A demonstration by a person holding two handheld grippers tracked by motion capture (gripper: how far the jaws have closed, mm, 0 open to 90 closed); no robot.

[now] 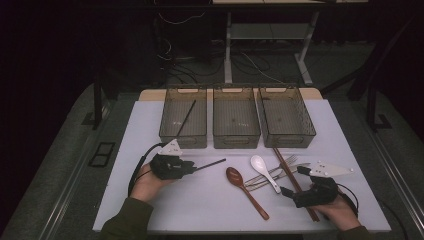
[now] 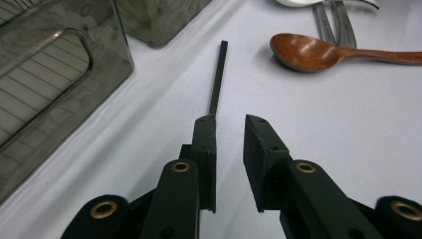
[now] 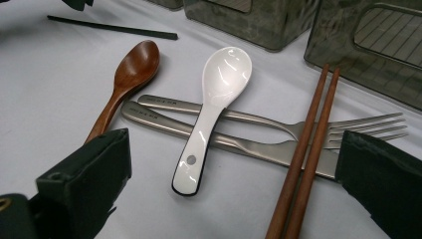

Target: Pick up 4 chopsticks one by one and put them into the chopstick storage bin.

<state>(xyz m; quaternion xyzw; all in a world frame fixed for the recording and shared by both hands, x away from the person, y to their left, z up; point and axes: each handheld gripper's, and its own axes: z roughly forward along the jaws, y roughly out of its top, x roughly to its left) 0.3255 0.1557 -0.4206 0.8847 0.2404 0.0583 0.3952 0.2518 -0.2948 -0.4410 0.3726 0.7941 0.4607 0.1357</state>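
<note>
The left gripper [image 1: 196, 167], at lower left of the high view, is standing with its jaws a narrow gap apart; a black chopstick [image 2: 219, 77] is lying flat on the white table [image 1: 200, 200], running out from its left jaw tip, no pad pressing it. Bare table is lying open below it. The right gripper [image 1: 292, 181], lower right, is standing wide open over the wooden chopsticks [image 3: 308, 149]. Three bins [image 1: 236, 140] are lining the top edge; the left one is holding another black chopstick [image 1: 186, 117].

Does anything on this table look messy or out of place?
Yes. The white spoon lies across two steel forks in a crossed heap. One black chopstick leans alone in the left bin, its mate on the table.
</note>
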